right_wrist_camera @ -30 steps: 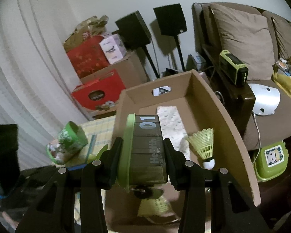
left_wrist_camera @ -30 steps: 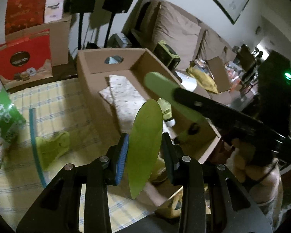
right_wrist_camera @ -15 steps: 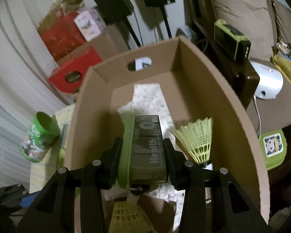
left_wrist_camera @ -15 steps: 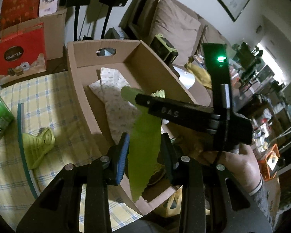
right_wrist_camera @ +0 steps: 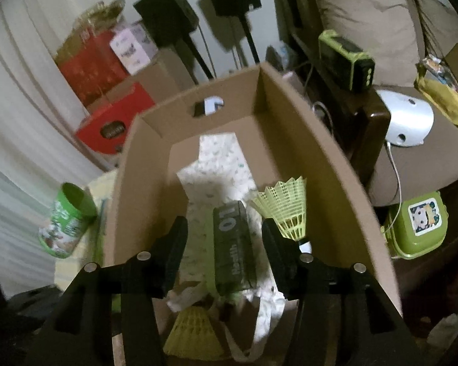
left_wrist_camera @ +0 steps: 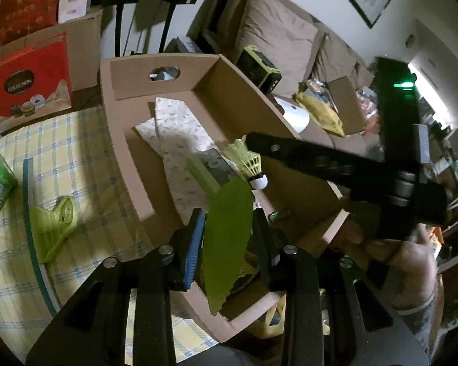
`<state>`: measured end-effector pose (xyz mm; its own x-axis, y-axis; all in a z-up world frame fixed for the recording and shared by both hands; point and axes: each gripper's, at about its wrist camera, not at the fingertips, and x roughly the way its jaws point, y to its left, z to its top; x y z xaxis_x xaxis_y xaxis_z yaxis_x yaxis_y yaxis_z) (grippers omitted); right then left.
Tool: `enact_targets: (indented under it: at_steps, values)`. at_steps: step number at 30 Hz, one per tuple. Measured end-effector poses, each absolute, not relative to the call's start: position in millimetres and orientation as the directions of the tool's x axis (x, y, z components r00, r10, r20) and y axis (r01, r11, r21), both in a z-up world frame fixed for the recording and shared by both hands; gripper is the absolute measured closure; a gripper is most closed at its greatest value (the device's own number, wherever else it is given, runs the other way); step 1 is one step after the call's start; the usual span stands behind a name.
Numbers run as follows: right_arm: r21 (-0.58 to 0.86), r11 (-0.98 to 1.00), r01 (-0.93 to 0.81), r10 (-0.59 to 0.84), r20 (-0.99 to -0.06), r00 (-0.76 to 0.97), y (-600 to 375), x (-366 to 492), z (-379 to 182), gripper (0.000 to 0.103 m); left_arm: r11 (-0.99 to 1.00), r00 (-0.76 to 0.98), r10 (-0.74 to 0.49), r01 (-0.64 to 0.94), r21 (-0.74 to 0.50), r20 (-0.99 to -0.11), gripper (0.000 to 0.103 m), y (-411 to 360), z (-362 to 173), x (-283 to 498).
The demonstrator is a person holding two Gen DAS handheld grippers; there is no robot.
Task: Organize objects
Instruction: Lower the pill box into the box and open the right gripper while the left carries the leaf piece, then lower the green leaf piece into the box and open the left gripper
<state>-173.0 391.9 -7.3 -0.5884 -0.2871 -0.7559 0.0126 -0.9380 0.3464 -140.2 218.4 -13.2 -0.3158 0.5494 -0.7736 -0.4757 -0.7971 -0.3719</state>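
Observation:
A cardboard box [left_wrist_camera: 131, 152] stands on a yellow checked cloth. My left gripper [left_wrist_camera: 229, 238] hangs over its near corner, shut on a flat green leaf [left_wrist_camera: 226, 250]. My right gripper [right_wrist_camera: 224, 238] is down inside the cardboard box [right_wrist_camera: 305, 140] with its jaws opening. A dark box with a green edge [right_wrist_camera: 233, 250] lies between them on patterned paper [right_wrist_camera: 216, 164], with gaps on both sides. A yellow shuttlecock [right_wrist_camera: 287, 210] lies just to its right, and another [right_wrist_camera: 192, 326] sits nearer. In the left wrist view, one of the right gripper's fingers [left_wrist_camera: 290, 152] reaches over the dark box [left_wrist_camera: 216, 167].
A green can [right_wrist_camera: 67, 219] and a green clip [left_wrist_camera: 55, 225] sit on the checked cloth [left_wrist_camera: 61, 158] left of the cardboard box. Red gift boxes [left_wrist_camera: 27, 82] stand behind. A sofa [left_wrist_camera: 278, 39] and a green lunchbox [right_wrist_camera: 418, 222] lie to the right. A hand [left_wrist_camera: 412, 262] holds the right gripper.
My right gripper has dropped into the cardboard box and its jaws have parted from the dark box, which now rests on the patterned paper. The left gripper still grips the leaf.

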Motion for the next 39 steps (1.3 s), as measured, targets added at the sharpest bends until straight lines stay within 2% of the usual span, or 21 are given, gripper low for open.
enact_targets:
  at_steps: [8,21,24,26,30,33,39]
  values:
    - [0.352,-0.936,0.017,-0.273,-0.696,-0.664,404.0,-135.6,25.1,0.051,-0.776,-0.284,0.559,-0.510,-0.371,-0.779,0.073,244.6,-19.9,-133.9]
    - [0.315,-0.949,-0.020,-0.205,-0.662,-0.721,424.5,-96.9,43.9,0.051,-0.726,-0.215,0.570,-0.583,-0.364,-0.793,0.072,289.8,-35.9,-133.1]
    - [0.301,-0.953,-0.029,-0.187,-0.665,-0.723,426.7,-93.3,44.0,0.051,-0.726,-0.212,0.579,-0.574,-0.379,-0.787,0.058,289.4,-35.6,-133.3]
    - [0.303,-0.953,-0.031,-0.188,-0.664,-0.723,427.2,-92.1,43.8,0.051,-0.727,-0.221,0.587,-0.566,-0.388,-0.779,0.042,286.1,-33.3,-132.6]
    - [0.289,-0.957,-0.037,-0.172,-0.662,-0.730,425.9,-89.7,43.2,0.051,-0.742,-0.247,0.587,-0.546,-0.390,-0.771,0.037,273.9,-24.1,-131.5]
    - [0.279,-0.959,-0.037,-0.163,-0.658,-0.736,423.7,-88.7,43.7,0.050,-0.759,-0.297,0.577,-0.539,-0.365,-0.760,0.029,260.7,-12.6,-127.0]
    - [0.205,-0.978,-0.050,-0.099,-0.657,-0.747,414.7,-85.9,45.4,0.041,-0.810,-0.399,0.519,-0.512,-0.286,-0.756,0.020,232.8,6.0,-122.8]
